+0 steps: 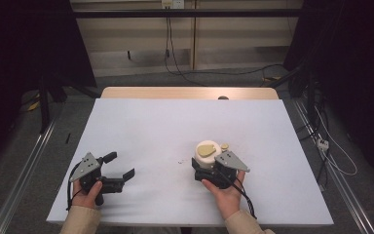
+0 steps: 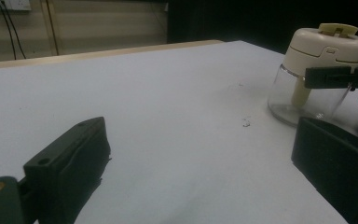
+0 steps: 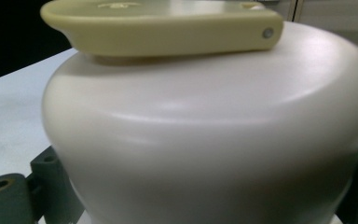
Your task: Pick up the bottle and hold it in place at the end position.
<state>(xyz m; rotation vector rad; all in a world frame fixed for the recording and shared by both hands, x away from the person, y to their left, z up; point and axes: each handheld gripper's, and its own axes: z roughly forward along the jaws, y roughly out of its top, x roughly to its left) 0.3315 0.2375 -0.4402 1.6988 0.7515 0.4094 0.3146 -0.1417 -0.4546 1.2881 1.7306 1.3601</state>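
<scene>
white sheeting covers the surface (image 1: pixel 175 131), and on its right half a chopper jar (image 1: pixel 206 155) stands upright, long axis vertical, cream lid and flat yellow handle (image 3: pixel 163 28) on top, clear bowl below. the right gripper (image 1: pixel 214 168) has its jaws clamped round the jar's body. the left gripper (image 1: pixel 119 170) rests well apart, jaws spread wide, holding nothing.

On the white table (image 1: pixel 175 126) we record a cream-lidded jar (image 1: pixel 206 154) right of centre, with the right gripper (image 1: pixel 214 170) closed around its near side and a small cream piece (image 1: pixel 224 146) just beside the lid. At the near left we list the left gripper (image 1: pixel 118 165), jaws spread apart, well apart from the jar. Both are hand-held; cables (image 1: pixel 175 63) lie on the floor beyond.
</scene>
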